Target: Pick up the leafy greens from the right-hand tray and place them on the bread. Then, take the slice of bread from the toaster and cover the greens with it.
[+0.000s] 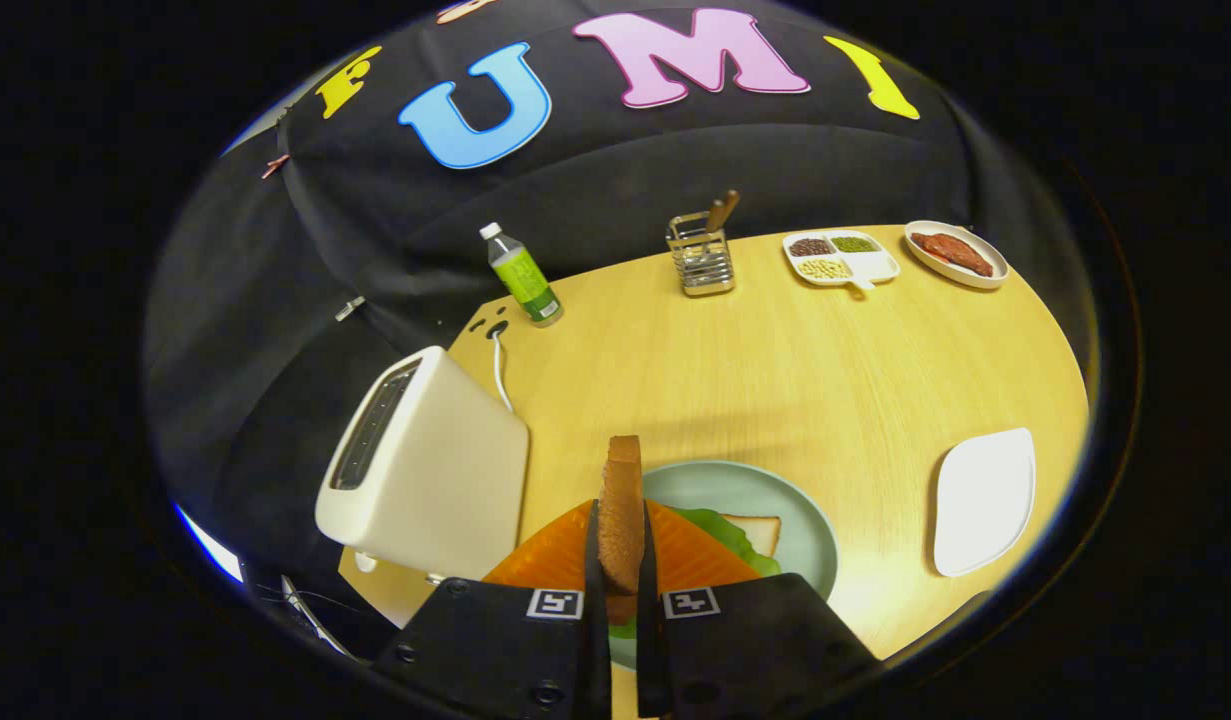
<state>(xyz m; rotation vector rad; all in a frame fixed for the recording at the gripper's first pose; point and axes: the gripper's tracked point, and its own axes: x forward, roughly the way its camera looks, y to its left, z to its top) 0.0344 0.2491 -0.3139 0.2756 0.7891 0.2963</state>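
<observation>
My gripper (620,555) is shut on a toasted slice of bread (622,510), held edge-on and upright between the fingers. Below and just beyond the fingers lies a pale green plate (795,520) with a bread slice (760,532) topped by leafy greens (720,535). The fingers hide much of that stack. A white toaster (420,465) stands to the left of the plate, its slots facing up. A white tray (983,500) lies to the right of the plate with nothing on it.
At the table's far edge stand a green bottle (523,275), a wire utensil holder (701,255), a divided dish of grains (840,258) and an oval dish with red food (957,254). The toaster's cord (499,368) runs back toward the table's left corner.
</observation>
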